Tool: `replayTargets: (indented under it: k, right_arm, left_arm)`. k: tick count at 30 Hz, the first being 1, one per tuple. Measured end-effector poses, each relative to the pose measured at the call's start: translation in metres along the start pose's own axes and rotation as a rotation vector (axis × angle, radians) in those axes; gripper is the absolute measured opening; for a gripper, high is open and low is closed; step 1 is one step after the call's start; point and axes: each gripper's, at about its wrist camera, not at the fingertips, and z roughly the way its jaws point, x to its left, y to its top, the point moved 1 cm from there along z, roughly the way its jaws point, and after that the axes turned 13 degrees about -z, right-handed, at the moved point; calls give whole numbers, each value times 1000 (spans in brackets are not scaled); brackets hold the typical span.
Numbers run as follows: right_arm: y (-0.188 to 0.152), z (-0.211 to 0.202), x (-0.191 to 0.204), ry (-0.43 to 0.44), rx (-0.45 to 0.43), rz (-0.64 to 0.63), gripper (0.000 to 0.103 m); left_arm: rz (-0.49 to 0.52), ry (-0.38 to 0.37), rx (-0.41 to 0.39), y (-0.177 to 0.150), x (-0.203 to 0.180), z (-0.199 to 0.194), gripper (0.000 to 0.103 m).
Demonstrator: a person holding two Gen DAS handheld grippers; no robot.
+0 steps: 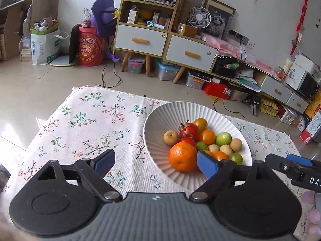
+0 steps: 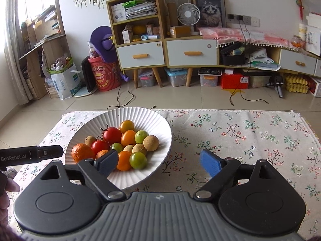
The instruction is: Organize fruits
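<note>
A white ribbed bowl (image 1: 160, 118) (image 2: 124, 116) stands on the floral tablecloth (image 1: 90, 124) (image 2: 240, 132). It holds several small fruits: a large orange (image 1: 182, 156) (image 2: 82, 152), red tomatoes (image 1: 189, 130) (image 2: 112, 134), orange and green tomatoes and tan round fruits (image 2: 150, 143). My left gripper (image 1: 156, 163) is open over the bowl's near left rim, nothing between its fingers. My right gripper (image 2: 158, 161) is open over the bowl's near right rim, also empty. Each gripper shows at the edge of the other's view: the right gripper (image 1: 291, 164) and the left gripper (image 2: 40, 153).
The table ends at the cloth's far fringe (image 2: 200, 110), with tiled floor beyond. Cabinets with drawers (image 2: 166, 54), storage boxes, a red drum (image 2: 106, 76) and cables stand along the far wall. A hand (image 2: 6, 190) shows at the left edge.
</note>
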Motion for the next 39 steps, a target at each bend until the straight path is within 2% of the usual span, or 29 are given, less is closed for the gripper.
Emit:
replayTargets:
  k: [6,9,13,16,21,25,32,39]
  right_arm:
    - [-3,-14,9,-33,61,17,92]
    - [-2,-25,13,-47,92,18,96]
    - [-7,-40,20,-54,85,-20,99]
    - [-12,-46,25,-68,90,-46,101]
    - [-19,-55,32,-84,110,-56,102]
    - [-24,-59,37,-77,137,-40,102]
    - [-27,-59,46,-69,145,-97,102]
    - [-28,-59,51,-44,156,-103,102]
  left_arm:
    - [32,55,5,-16,-9,-19,101]
    - [61,76,19,-25,-13,-27,101]
    - [65,59,62,-34,-16,-37,101]
    - [71,64,64,-41,-20,-46,101]
    - [71,103,61,-52,-21,-58,101]
    - [91,139,118,-55,-25,-58,101]
    - [122,204,80,-57,-24,-63,101]
    - [123,225,90,-61,-22,-61,101]
